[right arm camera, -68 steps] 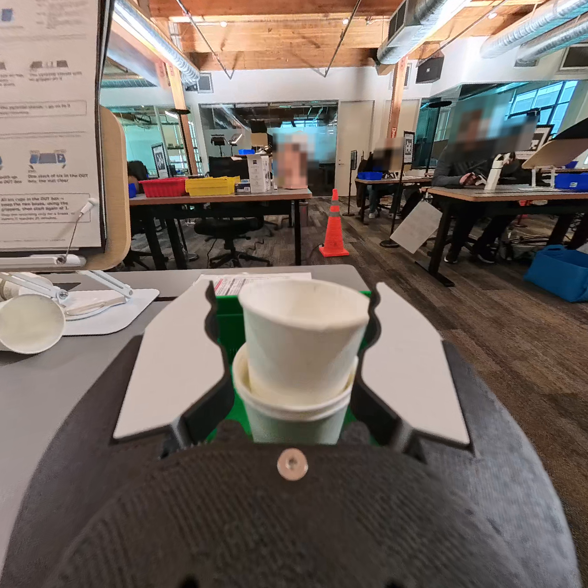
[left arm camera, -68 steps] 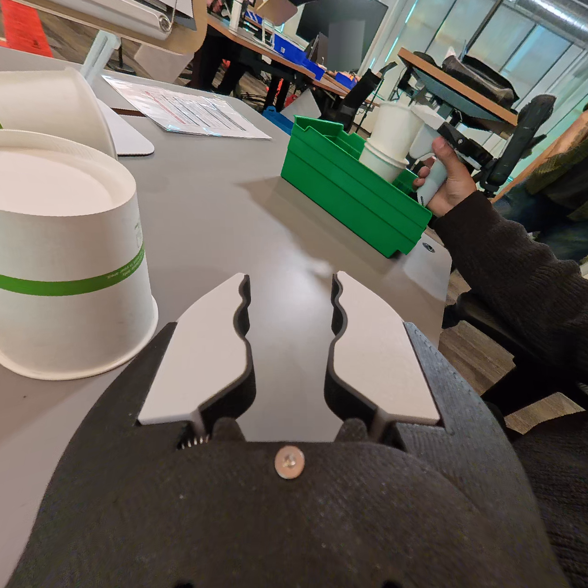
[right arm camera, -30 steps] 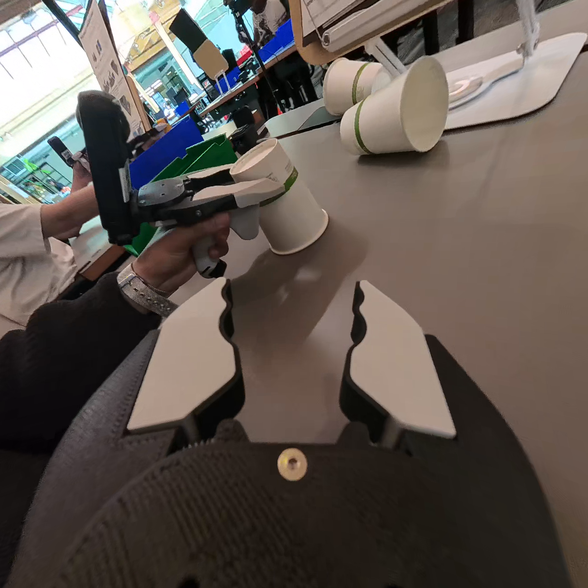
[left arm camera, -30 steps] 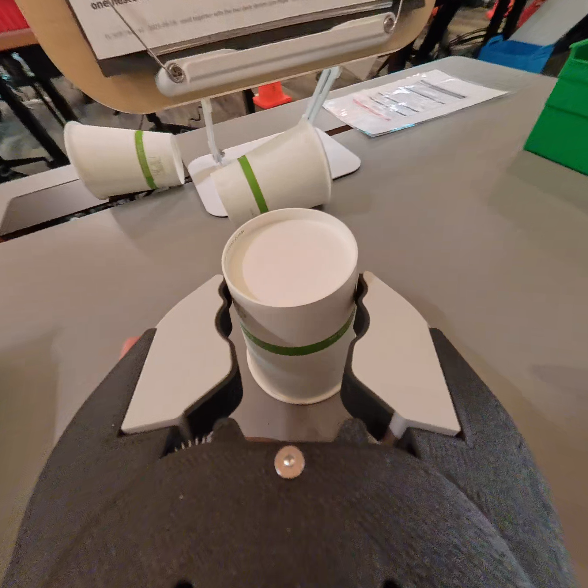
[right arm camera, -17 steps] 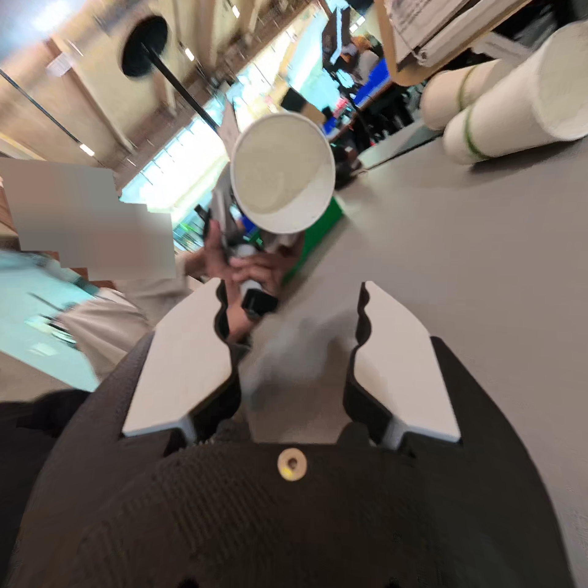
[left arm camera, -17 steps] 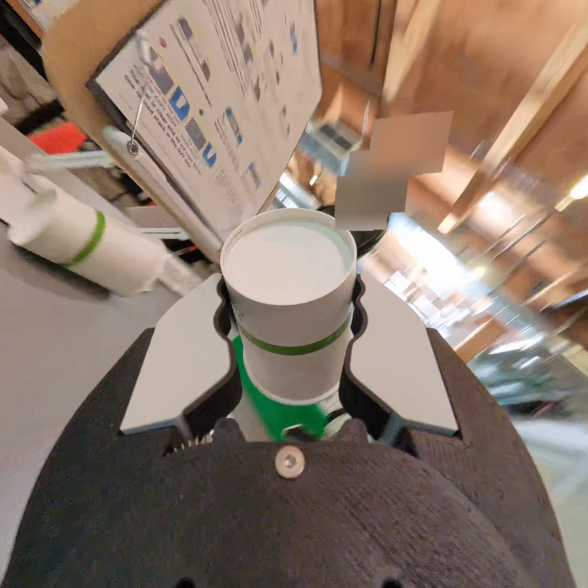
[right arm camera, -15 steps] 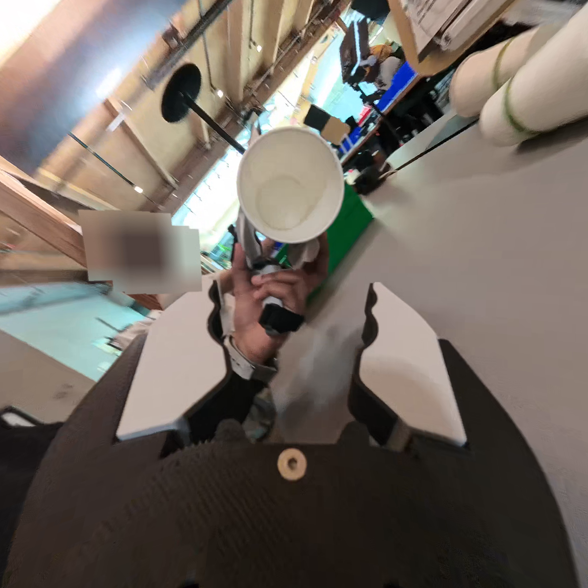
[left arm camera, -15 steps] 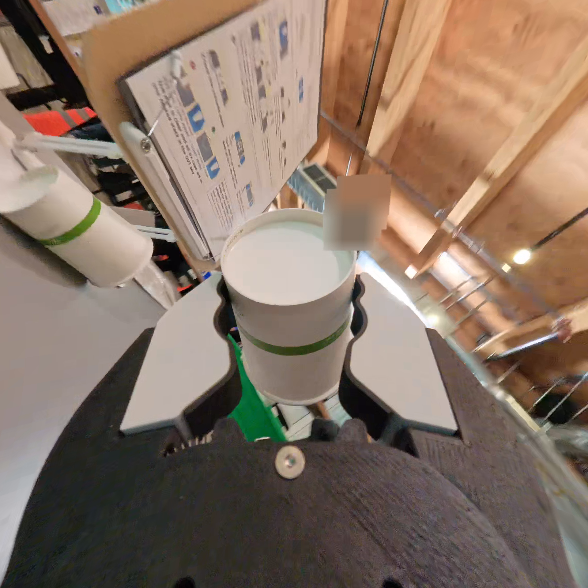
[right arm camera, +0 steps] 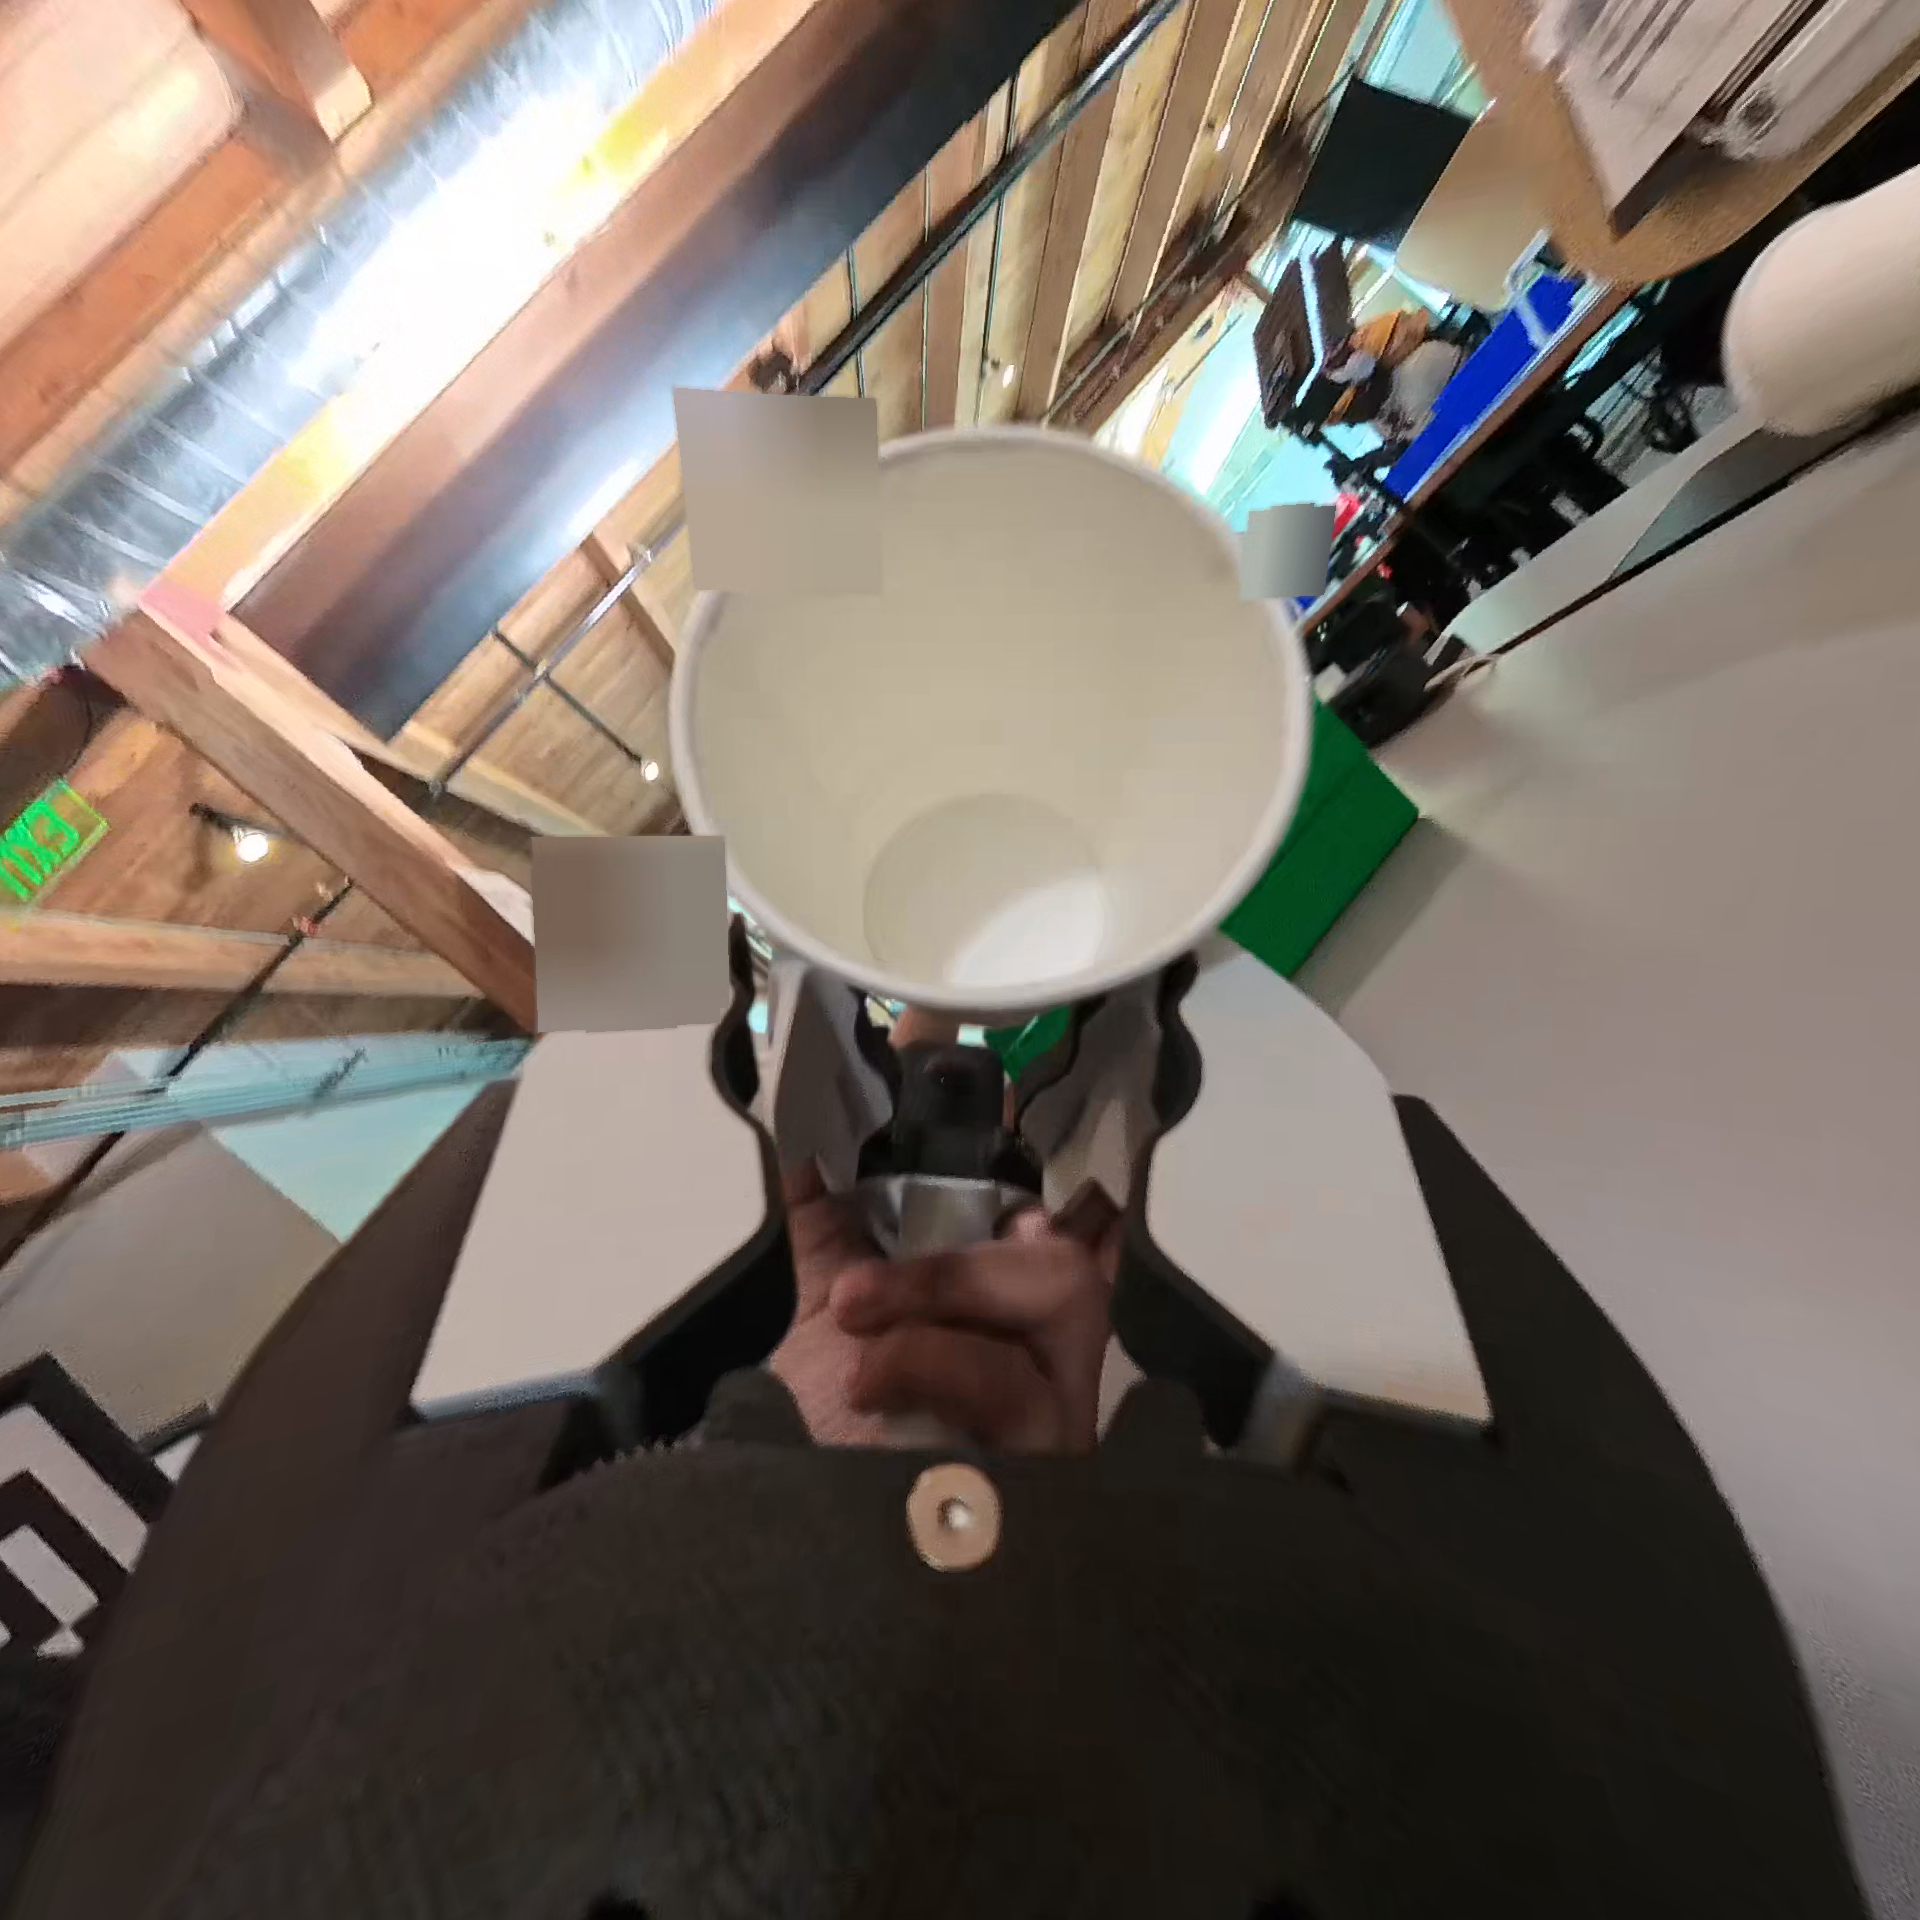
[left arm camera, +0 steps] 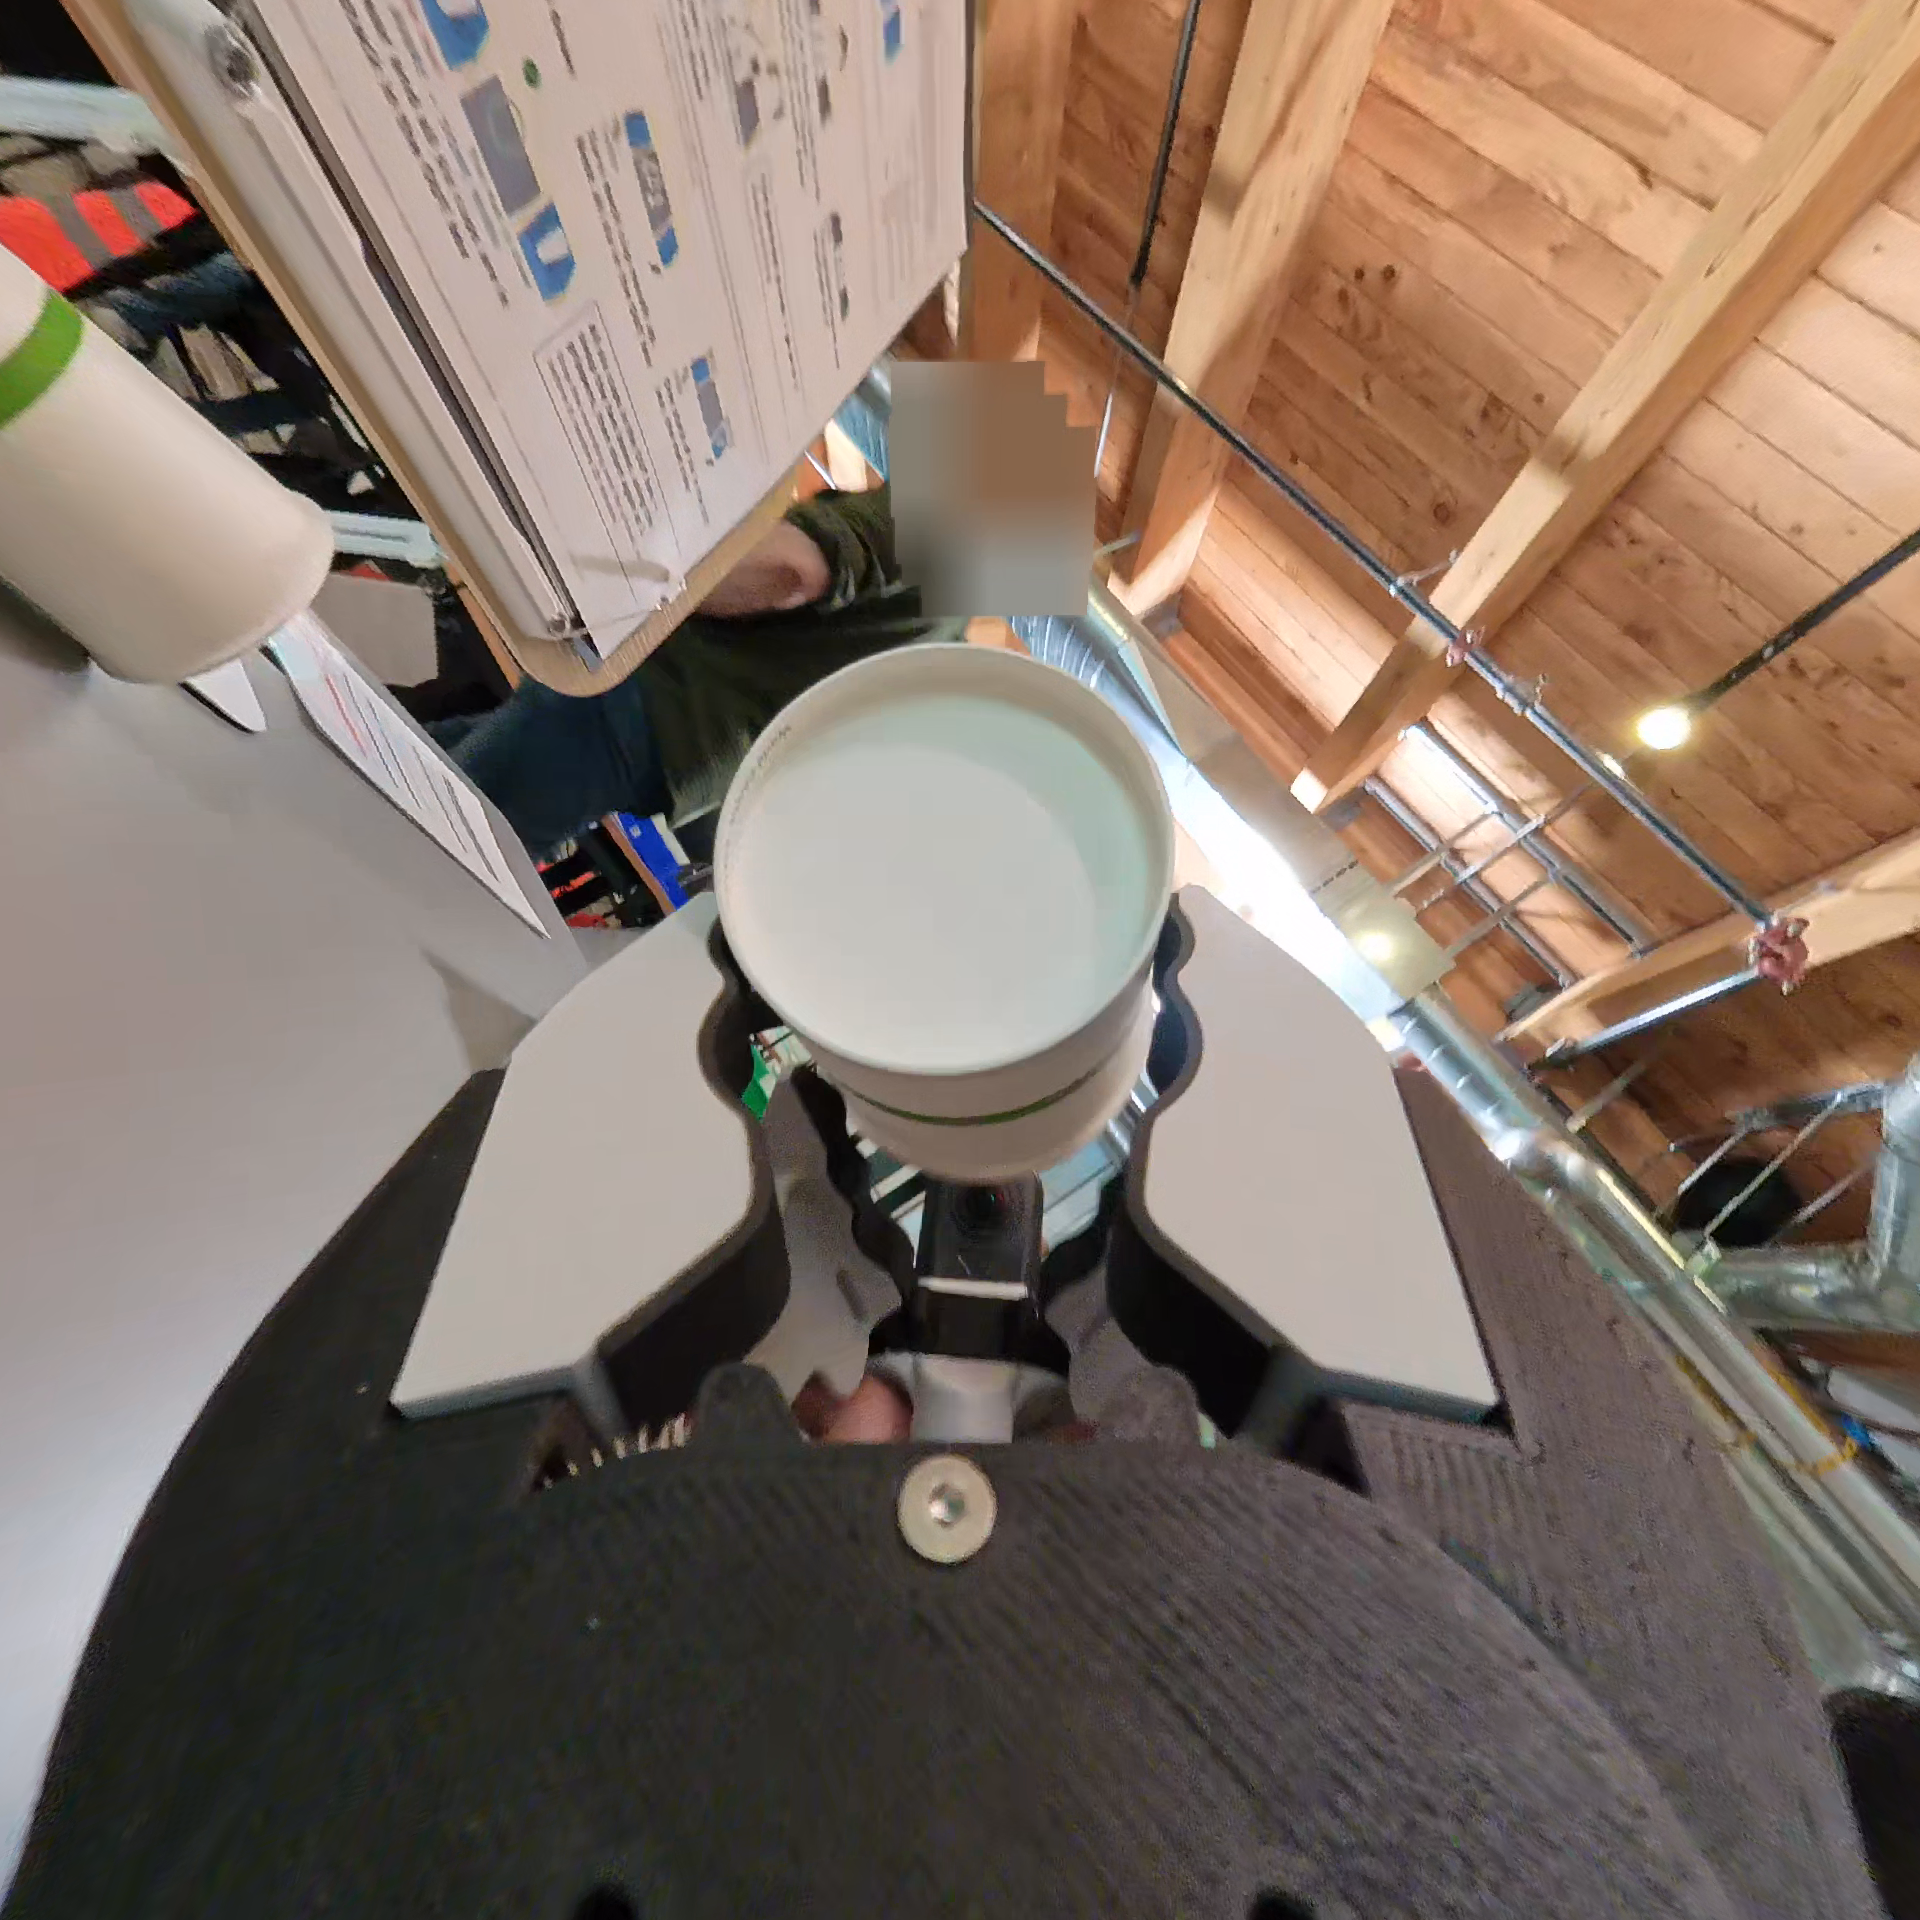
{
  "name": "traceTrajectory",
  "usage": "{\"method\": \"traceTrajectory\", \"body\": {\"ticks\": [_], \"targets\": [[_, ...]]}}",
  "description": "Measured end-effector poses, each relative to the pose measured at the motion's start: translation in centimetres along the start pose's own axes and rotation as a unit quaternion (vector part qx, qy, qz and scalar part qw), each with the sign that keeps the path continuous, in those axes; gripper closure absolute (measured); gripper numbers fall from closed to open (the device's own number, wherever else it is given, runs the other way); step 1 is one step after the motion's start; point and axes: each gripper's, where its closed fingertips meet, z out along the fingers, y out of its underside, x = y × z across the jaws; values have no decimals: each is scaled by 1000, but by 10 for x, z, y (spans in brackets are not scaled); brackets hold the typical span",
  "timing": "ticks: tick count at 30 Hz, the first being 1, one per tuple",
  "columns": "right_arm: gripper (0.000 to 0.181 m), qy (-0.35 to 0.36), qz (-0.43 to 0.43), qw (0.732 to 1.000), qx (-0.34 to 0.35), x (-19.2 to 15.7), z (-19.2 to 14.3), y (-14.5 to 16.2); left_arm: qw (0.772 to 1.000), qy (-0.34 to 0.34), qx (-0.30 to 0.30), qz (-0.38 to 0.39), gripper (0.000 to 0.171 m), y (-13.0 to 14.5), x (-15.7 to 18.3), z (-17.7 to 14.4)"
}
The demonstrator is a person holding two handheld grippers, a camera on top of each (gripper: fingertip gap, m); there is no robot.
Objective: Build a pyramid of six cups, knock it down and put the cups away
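Two grippers face each other above the grey table (left arm camera: 208, 1039). The left gripper (left arm camera: 951, 1049) is clenched on a white paper cup (left arm camera: 940, 883) with a green band, and its own view shows only the cup's flat base turned toward the camera. The right wrist view shows what that one cannot: the same cup's open mouth (right arm camera: 987, 717) and bare inside, with a hand (right arm camera: 956, 1340) gripping the handle beneath it. The right gripper (right arm camera: 956, 1049) has its fingers spread wide with nothing between them; the cup sits beyond its tips, not touching them.

Half a second ago the cup looked smaller and farther off in the right view; now it fills the middle. In the left view, more of the wooden ceiling (left arm camera: 1507, 364) shows than before.

Another banded cup (left arm camera: 125, 499) is cut off at the left edge, under a tilted clipboard (left arm camera: 623, 260). A green bin (right arm camera: 1320, 862) is mostly hidden behind the held cup. Grey patches cover parts of both views.
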Motion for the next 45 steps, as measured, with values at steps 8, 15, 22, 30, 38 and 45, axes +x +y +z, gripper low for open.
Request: {"method": "traceTrajectory", "body": {"ticks": [8,15,22,30,38,45], "targets": [[98,2,-48,999,14,1,-6,-27,996,0,-61,57,95,27,3,3],[106,2,-58,998,32,3,-15,-45,989,7,-122,83,96,57,4,9],[108,2,-90,996,30,-1,-18,-49,984,19,-156,83,96,61,4,10],[108,25,-167,982,81,-15,-42,-109,983,-14,-161,85,91,54,-12,13],[107,129,-360,914,139,-35,-98,-209,985,-34,-151,70,95,41,-25,13],[107,257,-473,822,186,-51,-172,-293,969,-43,-199,136,102,47,-29,12]]}}
